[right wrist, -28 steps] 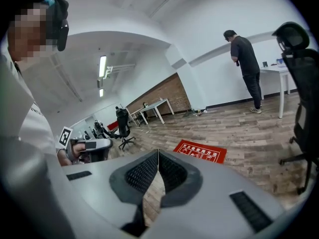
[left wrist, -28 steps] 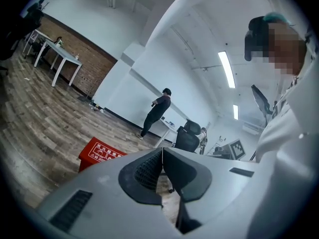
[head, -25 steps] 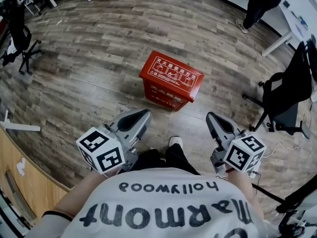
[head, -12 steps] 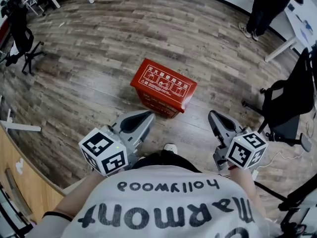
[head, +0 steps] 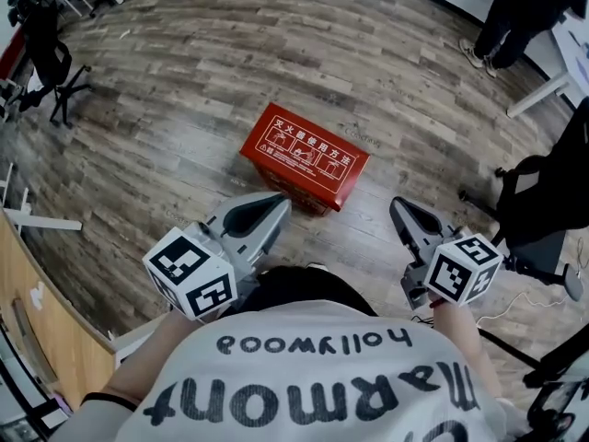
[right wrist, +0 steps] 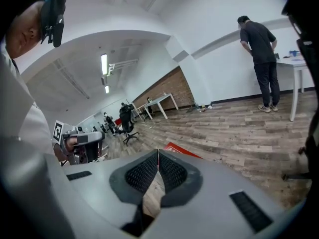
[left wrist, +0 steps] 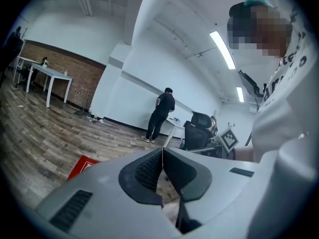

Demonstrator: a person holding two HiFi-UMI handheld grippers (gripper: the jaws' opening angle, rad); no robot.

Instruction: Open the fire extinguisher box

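Approaching closed target: left gripper (head: 274, 206) and right gripper (head: 399, 208) low before torso, jaws pressed together, empty. Red fire extinguisher box (head: 305, 157) on wood floor (head: 184, 90) just beyond tips, nearer left. Suggested: part jaws first, hook top's front edge, lift squarely; latch not discernible. Office chair (head: 543, 201) far right.

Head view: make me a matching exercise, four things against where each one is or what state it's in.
Things:
1. red rectangular fire extinguisher box
2. left gripper
3. white shirt with black lettering
4. standing person in dark clothes

Places or states:
A. bottom edge of view
B. top right corner
C. jaws shut, nothing held
D. lid closed, middle of view

Pairs: 1-D, 2-C, 3-A, 4-B
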